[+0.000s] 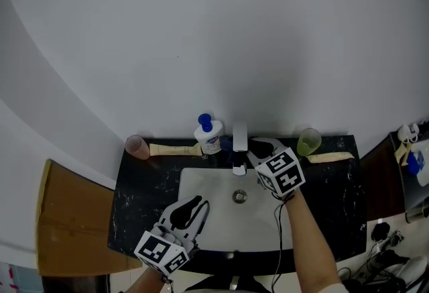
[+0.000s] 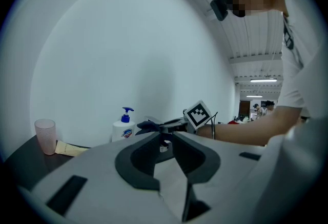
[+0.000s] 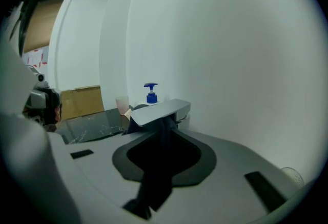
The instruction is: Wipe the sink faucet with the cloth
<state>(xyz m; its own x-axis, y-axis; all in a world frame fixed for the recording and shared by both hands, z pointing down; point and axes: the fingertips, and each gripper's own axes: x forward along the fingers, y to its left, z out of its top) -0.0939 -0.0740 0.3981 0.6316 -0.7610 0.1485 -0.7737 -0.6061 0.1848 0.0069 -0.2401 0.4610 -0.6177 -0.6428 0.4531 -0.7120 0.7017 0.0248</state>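
Right gripper [image 3: 163,132] fingers [image 3: 203,158] clenched on dark cloth [image 3: 154,187], cloth up against underside of faucet [image 3: 160,109] spout, left gripper [image 2: 165,140] fingers slightly parted, empty, over white sink [image 1: 201,181], soap bottle [image 1: 208,135], pink cup [image 1: 137,147], green cup [image 1: 309,142] on black bench [image 1: 144,194], contents of the 2 cups not discernible

- Black speckled worktop [image 1: 137,204] with a white sink [image 1: 228,226] set in it.
- Along its back edge: pink cup [image 1: 137,147], soap pump bottle [image 1: 208,136], green cup [image 1: 308,142].
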